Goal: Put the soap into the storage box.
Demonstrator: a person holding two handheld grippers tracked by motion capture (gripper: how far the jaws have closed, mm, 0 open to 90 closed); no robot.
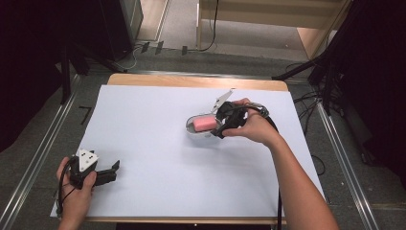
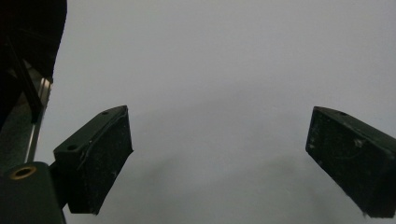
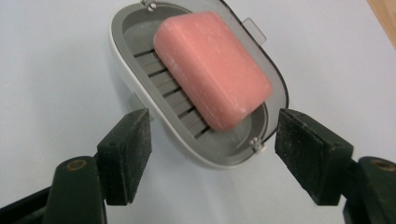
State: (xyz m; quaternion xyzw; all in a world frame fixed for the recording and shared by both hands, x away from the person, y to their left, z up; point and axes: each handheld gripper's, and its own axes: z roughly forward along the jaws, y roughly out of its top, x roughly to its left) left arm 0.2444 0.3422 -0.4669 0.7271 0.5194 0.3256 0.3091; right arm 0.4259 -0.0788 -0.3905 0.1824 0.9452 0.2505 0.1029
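Observation:
A pink soap bar (image 3: 212,67) lies tilted in an open grey and white soap box (image 3: 140,77) on the white sheet; in the high view the soap bar (image 1: 204,123) and the soap box (image 1: 192,128) sit right of the table's middle. My right gripper (image 3: 212,156) is open, its jaws standing either side of the box's near end, not touching it; in the high view my right gripper (image 1: 219,125) is just right of the box. My left gripper (image 2: 219,158) is open over bare sheet; in the high view my left gripper (image 1: 115,170) rests at the front left.
A white sheet (image 1: 143,143) covers a wooden table (image 1: 191,80). Metal rails (image 1: 38,158) run along both sides of the table. Cables (image 1: 306,100) and dark stands lie on the floor behind and to the right. The box's clear lid (image 3: 254,30) hangs off its far side.

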